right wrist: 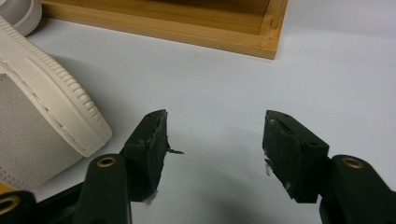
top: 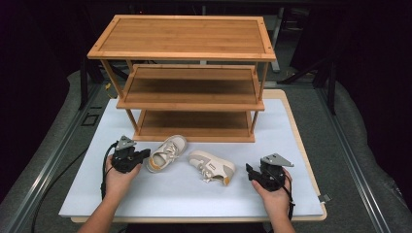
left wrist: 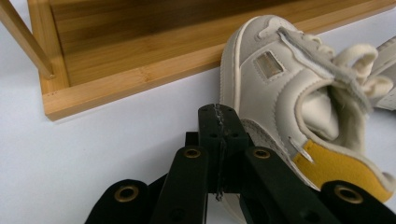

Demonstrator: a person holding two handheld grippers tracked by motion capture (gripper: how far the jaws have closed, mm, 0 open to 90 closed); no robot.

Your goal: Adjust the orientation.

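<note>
Work in hand: two small cream leather sneakers with mustard heel patches are to be dealt with in front of a three-tier bamboo shoe rack (top: 184,73); placing them on the rack is judged the likely aim
Progress: nothing is judged done; all three shelves of the rack are bare and both sneakers lie on the bench
Left sneaker (top: 166,153): seen upright just in front of the rack's bottom shelf, toe toward the rack, heel toward the person; in the left gripper view its side and heel patch (left wrist: 336,163) are seen right beside the claw tips
Right sneaker (top: 212,167): tipped on its side, well apart from the rack, between the two hands; its ribbed sole (right wrist: 56,102) is seen at the left of the right gripper view
Left claw (left wrist: 219,116): jaws pressed together with nothing between them; positioned at the heel side of the left sneaker, contact cannot be told
Right claw (right wrist: 215,135): jaws held wide apart, nothing gripped; resting near the right sneaker, not touching it
Remaining: both sneakers are judged still to be gripped, lifted and set on a shelf; the tipped one may need righting
Surface: a pale blue-white sheet (top: 194,194) is laid over a light wooden bench
Room: grey carpet and metal rails are seen around the bench; the background is dark
</note>
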